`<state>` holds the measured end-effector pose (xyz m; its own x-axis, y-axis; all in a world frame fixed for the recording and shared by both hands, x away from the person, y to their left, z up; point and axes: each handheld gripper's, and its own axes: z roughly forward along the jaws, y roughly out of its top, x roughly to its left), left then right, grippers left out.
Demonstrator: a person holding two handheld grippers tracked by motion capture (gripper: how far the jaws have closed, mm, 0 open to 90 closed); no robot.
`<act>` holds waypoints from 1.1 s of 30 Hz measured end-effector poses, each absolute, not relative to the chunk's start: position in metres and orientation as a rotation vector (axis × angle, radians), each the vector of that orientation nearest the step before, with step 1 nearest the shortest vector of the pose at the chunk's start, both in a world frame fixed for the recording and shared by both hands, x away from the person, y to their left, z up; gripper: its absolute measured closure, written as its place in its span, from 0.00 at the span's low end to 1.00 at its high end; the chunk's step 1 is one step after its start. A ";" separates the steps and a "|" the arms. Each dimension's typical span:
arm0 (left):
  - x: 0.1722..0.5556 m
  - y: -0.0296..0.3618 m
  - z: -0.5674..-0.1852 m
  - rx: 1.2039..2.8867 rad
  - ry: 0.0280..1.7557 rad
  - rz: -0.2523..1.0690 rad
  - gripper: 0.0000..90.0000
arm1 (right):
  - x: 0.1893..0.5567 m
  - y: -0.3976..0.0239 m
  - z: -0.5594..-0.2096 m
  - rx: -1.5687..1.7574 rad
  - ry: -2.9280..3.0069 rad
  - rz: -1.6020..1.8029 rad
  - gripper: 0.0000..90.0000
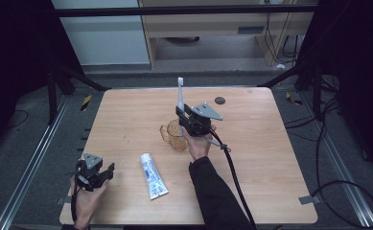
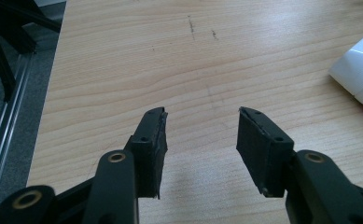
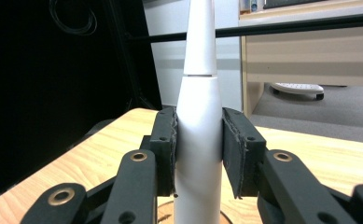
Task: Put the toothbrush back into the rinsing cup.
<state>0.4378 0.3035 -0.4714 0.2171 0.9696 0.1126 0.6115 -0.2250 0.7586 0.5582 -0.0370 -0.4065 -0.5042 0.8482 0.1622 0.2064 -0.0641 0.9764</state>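
At frame centre my right gripper is clamping its jaws on the upright white electric toothbrush over the clear amber glass cup; whether it is going in or coming out, I cannot tell. Lower left, my left gripper is idling, jaws apart, near the white toothpaste tube, untouched on the table.

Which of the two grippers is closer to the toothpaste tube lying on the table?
The left gripper: it sits open just to the left of the toothpaste tube. The right gripper is farther up the table, holding a white toothbrush over a glass cup.
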 end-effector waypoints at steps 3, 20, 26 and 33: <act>0.438 0.303 -0.471 1.920 1.458 0.804 0.57 | 0.558 -0.038 -0.409 1.133 1.707 1.602 0.75; 0.438 0.303 -0.472 1.924 1.457 0.803 0.57 | 0.552 -0.039 -0.428 1.138 1.775 1.574 0.74; 0.438 0.303 -0.472 1.925 1.458 0.802 0.57 | 0.551 -0.040 -0.433 1.134 1.798 1.552 0.74; 0.438 0.303 -0.472 1.925 1.458 0.802 0.57 | 0.550 -0.042 -0.436 1.126 1.827 1.521 0.74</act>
